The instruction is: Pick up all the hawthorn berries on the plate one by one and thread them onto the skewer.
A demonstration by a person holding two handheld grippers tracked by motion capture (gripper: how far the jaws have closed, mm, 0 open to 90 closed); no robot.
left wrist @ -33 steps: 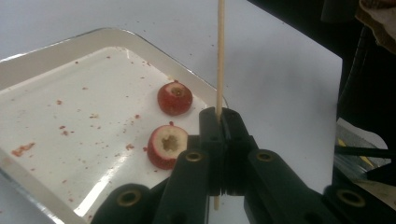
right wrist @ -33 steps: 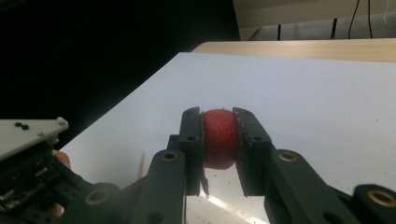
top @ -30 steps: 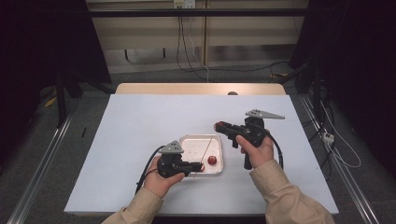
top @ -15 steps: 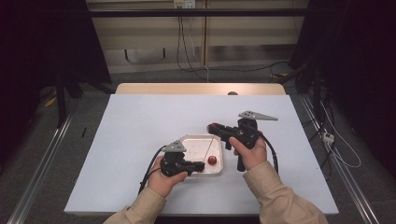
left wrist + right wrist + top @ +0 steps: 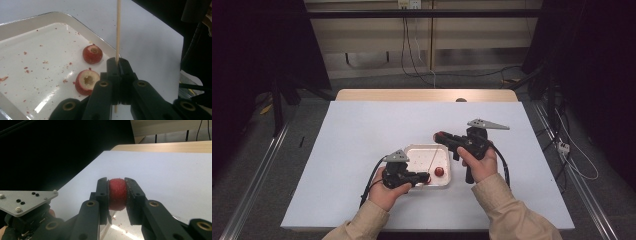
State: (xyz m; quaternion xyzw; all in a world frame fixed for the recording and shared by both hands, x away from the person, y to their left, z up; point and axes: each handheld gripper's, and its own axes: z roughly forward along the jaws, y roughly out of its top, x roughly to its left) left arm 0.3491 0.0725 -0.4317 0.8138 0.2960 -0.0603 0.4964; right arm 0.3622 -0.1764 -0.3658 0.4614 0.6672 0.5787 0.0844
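White table (image 5: 362,150), left tool (image 5: 117,65) clamped on skewer (image 5: 118,27), right tool (image 5: 117,192) clamped on red fruit (image 5: 117,193)

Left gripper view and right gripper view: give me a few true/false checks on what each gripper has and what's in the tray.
1. The left gripper is shut on a wooden skewer. True.
2. The right gripper is empty. False: it is shut on a piece of red fruit.
3. Two cored red fruits, one near the tray's rim and one by the left jaws, lie in the white tray. True.
4. The tray's floor is spotless. False: red crumbs are scattered over it.
5. The skewer already carries a fruit. False: the length of the stick seen in the left gripper view is bare.
6. In the high view the right gripper is held over the table beside the tray's far right corner. True.
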